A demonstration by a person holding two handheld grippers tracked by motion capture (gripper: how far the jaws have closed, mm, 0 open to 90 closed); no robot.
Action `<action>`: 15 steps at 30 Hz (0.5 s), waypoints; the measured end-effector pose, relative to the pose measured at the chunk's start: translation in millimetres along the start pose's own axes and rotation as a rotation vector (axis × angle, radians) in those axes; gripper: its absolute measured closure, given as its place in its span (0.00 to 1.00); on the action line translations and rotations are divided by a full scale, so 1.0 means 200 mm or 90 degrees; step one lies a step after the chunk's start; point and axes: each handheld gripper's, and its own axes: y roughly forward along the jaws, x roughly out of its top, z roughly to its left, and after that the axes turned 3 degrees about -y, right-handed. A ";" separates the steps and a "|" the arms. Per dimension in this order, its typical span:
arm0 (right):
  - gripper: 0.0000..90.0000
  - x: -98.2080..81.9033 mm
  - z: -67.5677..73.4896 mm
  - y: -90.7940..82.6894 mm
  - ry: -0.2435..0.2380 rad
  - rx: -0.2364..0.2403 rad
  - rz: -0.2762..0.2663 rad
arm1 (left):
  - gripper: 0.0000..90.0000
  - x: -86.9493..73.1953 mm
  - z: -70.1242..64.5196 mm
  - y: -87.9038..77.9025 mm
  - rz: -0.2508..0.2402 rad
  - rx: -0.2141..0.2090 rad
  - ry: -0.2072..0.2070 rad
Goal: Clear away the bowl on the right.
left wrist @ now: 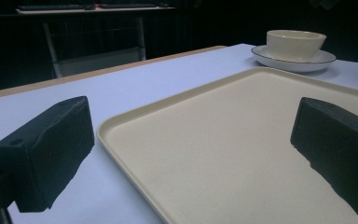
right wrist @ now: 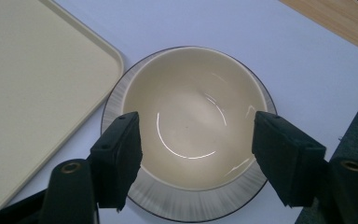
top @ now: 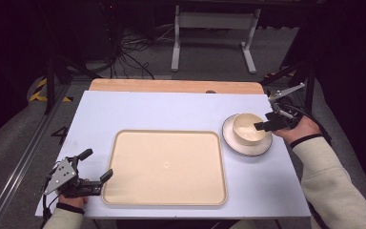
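**A:** What did the high view show of you?

**B:** My left gripper (top: 96,164) sat at the near left corner of the table (top: 171,107), jaws spread and holding nothing, tips just beside the left rim of the tray (top: 167,202). My right gripper (top: 263,123) was at the far right, above the bowl (top: 246,131), which stood on a plate (top: 262,149) just right of the tray.

**A:** And the left gripper view?

**B:** My two jaws stood wide apart, one over the table and one over the tray (left wrist: 242,154). Only bare tray lay between them. The bowl (left wrist: 294,44) on its plate (left wrist: 324,59) was well off, beyond the tray's far corner.

**A:** The right gripper view?

**B:** I looked straight down into the bowl (right wrist: 193,116). My jaws stood open either side of its near rim, about as wide as the bowl. I could not tell whether they touched it, and they had not closed on it. The plate (right wrist: 191,205) showed all round beneath, and the tray (right wrist: 37,84) lay just beside it.
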 end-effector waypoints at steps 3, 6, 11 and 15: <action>0.37 0.01 -0.04 0.01 0.005 -0.008 0.004 | 0.00 0.00 0.00 0.00 0.000 0.000 0.001; 0.38 0.01 -0.07 0.02 0.016 -0.018 0.006 | 0.00 0.00 0.00 0.00 0.000 -0.001 0.000; 0.45 0.00 -0.12 0.07 0.036 -0.034 0.020 | 0.00 0.00 0.00 0.00 0.001 -0.002 0.000; 0.49 0.00 -0.14 0.11 0.052 -0.033 0.030 | 0.00 0.00 0.00 0.00 0.001 -0.001 -0.001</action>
